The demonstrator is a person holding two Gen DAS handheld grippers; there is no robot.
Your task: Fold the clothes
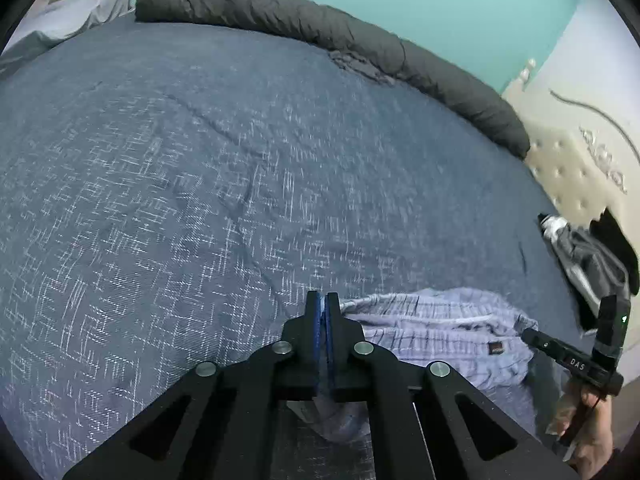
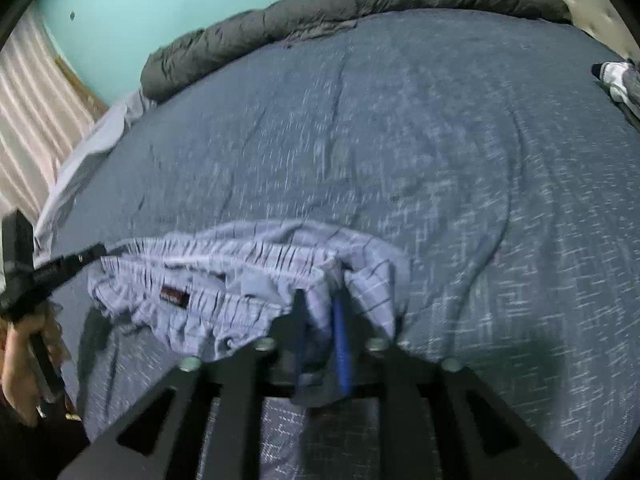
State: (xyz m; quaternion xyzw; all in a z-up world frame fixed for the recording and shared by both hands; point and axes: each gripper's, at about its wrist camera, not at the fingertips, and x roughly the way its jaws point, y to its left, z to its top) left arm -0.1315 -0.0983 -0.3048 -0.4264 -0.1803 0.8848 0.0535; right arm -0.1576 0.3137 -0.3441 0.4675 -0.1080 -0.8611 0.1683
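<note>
Light blue checked shorts [image 1: 440, 332] with a gathered waistband and a small dark label are held up just over the blue bedspread [image 1: 200, 180]. My left gripper [image 1: 324, 308] is shut on the waistband's left end, and cloth hangs below its fingers. In the right wrist view the shorts [image 2: 240, 272] stretch leftward from my right gripper [image 2: 320, 312], which is shut on a bunch of the fabric at their right end. Each view shows the other gripper at the far end of the waistband: the right gripper [image 1: 532, 336] and the left gripper [image 2: 100, 250], each held by a hand.
A rolled dark grey duvet [image 1: 320, 28] lies along the bed's far edge. A pile of dark clothes [image 1: 592, 264] sits at the bed's right side by a cream tufted headboard [image 1: 568, 168]. A pale sheet [image 2: 80, 160] and curtain [image 2: 32, 120] are on the left.
</note>
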